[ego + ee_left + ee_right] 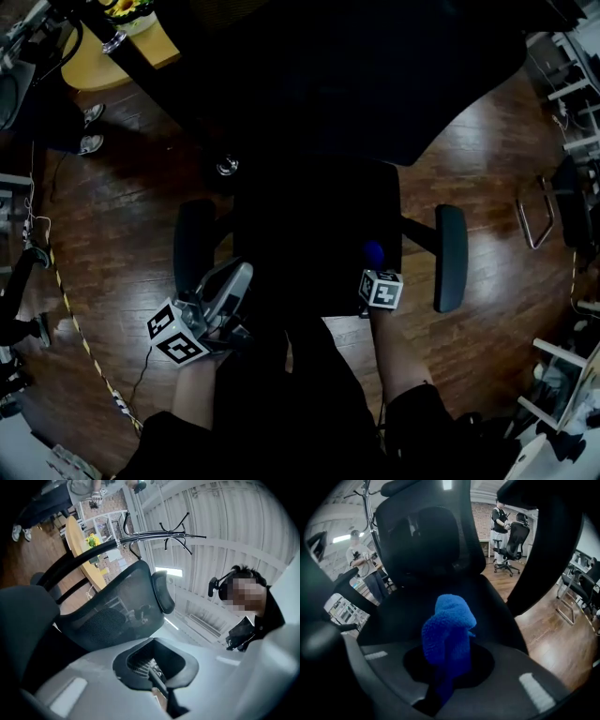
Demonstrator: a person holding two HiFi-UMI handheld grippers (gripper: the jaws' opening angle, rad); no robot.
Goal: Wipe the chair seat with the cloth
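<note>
1. Gripping the fluffy blue microfibre cloth (449,630) is my right claw (449,667). It is clenched on the lower part of the bunch, so a rounded wad stands up past the tips.
2. The cloth sits over the front right part of the black padded office-chair seat (314,220). I cannot tell whether it presses on the seat or rides just above it.
3. I judge the cloth light, soft and squashy. It should fold under pressure and drag on the upholstery instead of sliding, so a shallow pinch might let it tug free. A hold low on the bunch, with a good wad left free to meet the seat, suits it.
4. The seat looks broad and firm. A chair of this kind may swivel or roll under a hard push, so I would expect light strokes to serve better.
5. My left claw (157,667) is at the seat's front left corner, tilted up toward the black mesh backrest (117,616). Its jaws look drawn together with nothing between them.
6. The left black armrest pad (194,246) and the right black armrest pad (451,258) flank the seat and would stop a wide sideways sweep. The backrest closes off the far edge.
7. Further out are the brown wooden floor (122,234), a round yellow wooden desk (98,66) and a chrome tube frame (536,211). All stand well apart from the seat.
</note>
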